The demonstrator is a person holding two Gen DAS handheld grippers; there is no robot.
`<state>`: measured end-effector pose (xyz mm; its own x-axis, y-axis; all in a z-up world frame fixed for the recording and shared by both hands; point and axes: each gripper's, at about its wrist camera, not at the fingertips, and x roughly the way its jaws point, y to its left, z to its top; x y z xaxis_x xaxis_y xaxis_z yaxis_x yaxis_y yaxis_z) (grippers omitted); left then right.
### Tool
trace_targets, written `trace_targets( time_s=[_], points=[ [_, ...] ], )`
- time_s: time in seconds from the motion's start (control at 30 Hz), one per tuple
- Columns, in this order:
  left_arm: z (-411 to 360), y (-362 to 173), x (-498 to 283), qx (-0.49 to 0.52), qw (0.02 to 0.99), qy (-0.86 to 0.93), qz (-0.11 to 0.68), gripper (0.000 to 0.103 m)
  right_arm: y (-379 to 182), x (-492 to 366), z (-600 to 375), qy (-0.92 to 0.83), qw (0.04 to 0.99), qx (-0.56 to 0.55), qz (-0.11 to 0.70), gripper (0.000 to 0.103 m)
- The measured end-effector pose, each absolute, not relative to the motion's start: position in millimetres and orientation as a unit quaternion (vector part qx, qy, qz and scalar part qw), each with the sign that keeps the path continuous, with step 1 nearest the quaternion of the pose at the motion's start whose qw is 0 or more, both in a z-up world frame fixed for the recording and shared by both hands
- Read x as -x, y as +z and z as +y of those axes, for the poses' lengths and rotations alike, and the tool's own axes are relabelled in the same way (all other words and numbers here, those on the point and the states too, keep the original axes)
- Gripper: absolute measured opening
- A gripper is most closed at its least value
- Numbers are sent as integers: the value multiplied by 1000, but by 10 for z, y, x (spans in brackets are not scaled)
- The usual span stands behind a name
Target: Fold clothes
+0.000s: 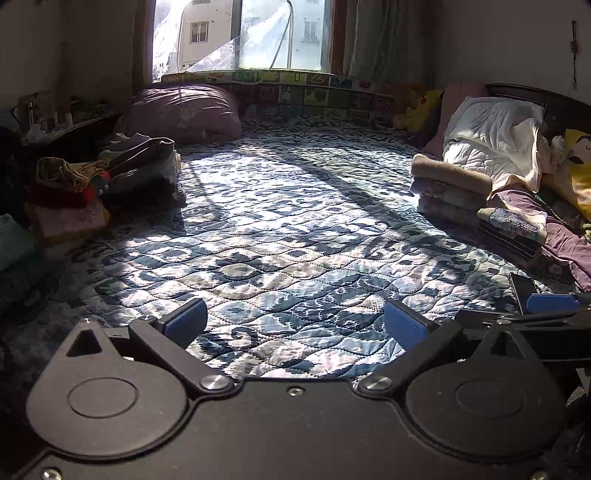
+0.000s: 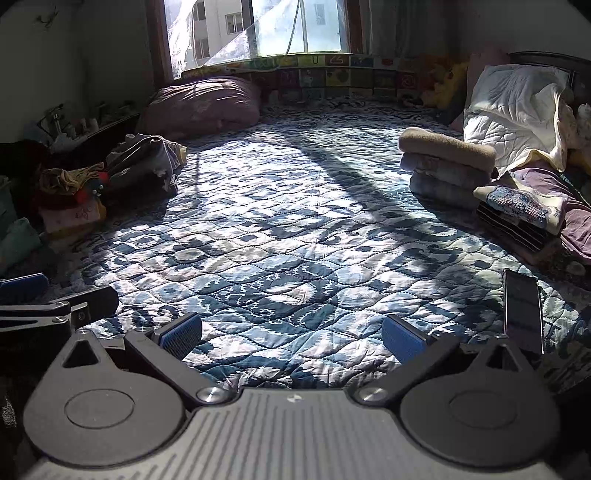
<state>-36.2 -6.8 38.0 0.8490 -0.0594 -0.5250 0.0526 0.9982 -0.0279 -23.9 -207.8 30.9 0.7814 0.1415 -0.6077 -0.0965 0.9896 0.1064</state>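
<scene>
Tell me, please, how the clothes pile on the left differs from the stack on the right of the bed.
The left pile is loose and crumpled; the right stack is flat, squared layers. The left pile mixes red, mustard and grey; the right stack is muted brown and grey. Both rest on the blue quilt.

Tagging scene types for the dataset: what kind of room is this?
Almost certainly a home bedroom: a bed covered with a blue patterned quilt, a dark headboard with pillows, stacks of folded clothes, and a window behind.
</scene>
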Motion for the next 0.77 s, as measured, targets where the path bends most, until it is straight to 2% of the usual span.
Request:
trace_targets(
  time_s=[0.77],
  points=[
    [-109, 15, 57, 37, 945, -43, 322, 103, -80, -12, -2065, 39, 933, -23, 357, 103]
  ],
)
